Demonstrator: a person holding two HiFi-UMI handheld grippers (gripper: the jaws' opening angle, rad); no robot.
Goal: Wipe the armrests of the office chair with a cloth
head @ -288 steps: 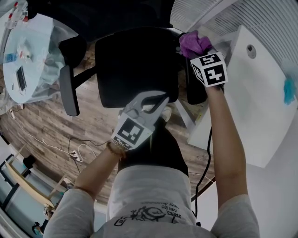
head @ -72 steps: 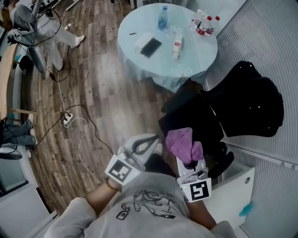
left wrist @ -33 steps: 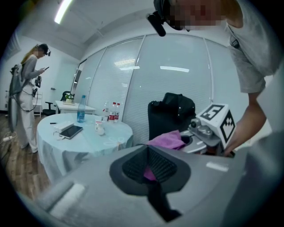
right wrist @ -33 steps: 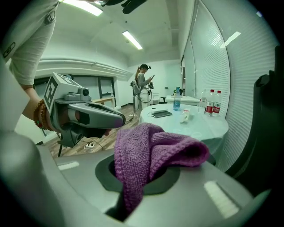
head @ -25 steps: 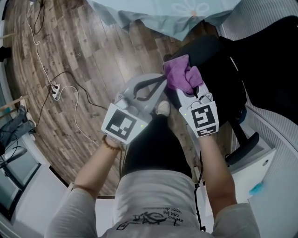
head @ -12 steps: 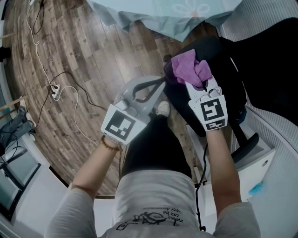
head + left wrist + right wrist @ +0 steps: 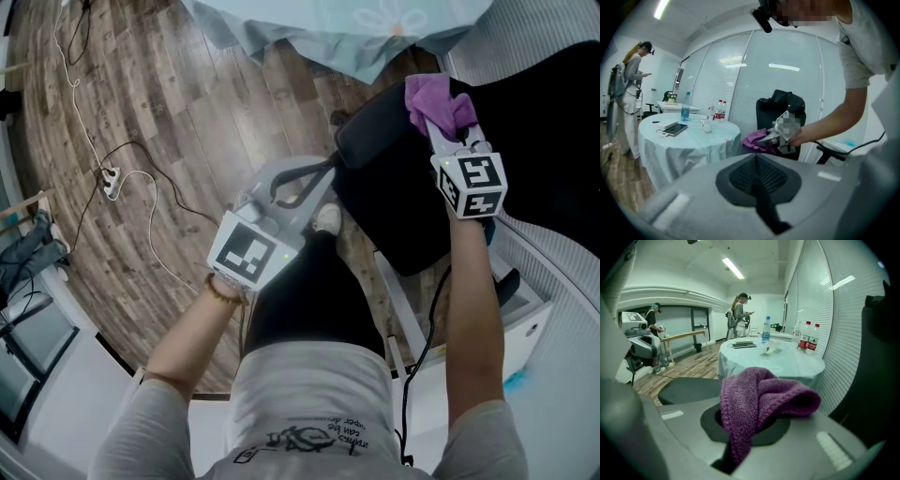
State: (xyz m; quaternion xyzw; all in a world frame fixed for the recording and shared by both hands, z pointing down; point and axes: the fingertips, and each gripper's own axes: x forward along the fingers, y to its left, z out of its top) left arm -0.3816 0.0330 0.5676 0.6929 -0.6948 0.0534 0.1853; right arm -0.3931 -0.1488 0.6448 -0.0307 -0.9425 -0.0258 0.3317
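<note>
Since half a second before, you had carried the right gripper [image 7: 439, 120] from the near left corner of the chair seat [image 7: 394, 202] to its far edge. Its jaws were clamped on the purple cloth [image 7: 431, 96], which bunched beyond the tips. The left gripper [image 7: 323, 173] hung beside the seat, jaws together, empty.

In the head view my right forearm [image 7: 469, 309] covers most of the armrest [image 7: 507, 278] at 4 o'clock. The table [image 7: 309, 28] runs off the edge at 12 o'clock. The cloth [image 7: 754, 399] hides its tail inside my right gripper [image 7: 745, 427]. Labels on the bottles [image 7: 807, 344] are too small to read.
</note>
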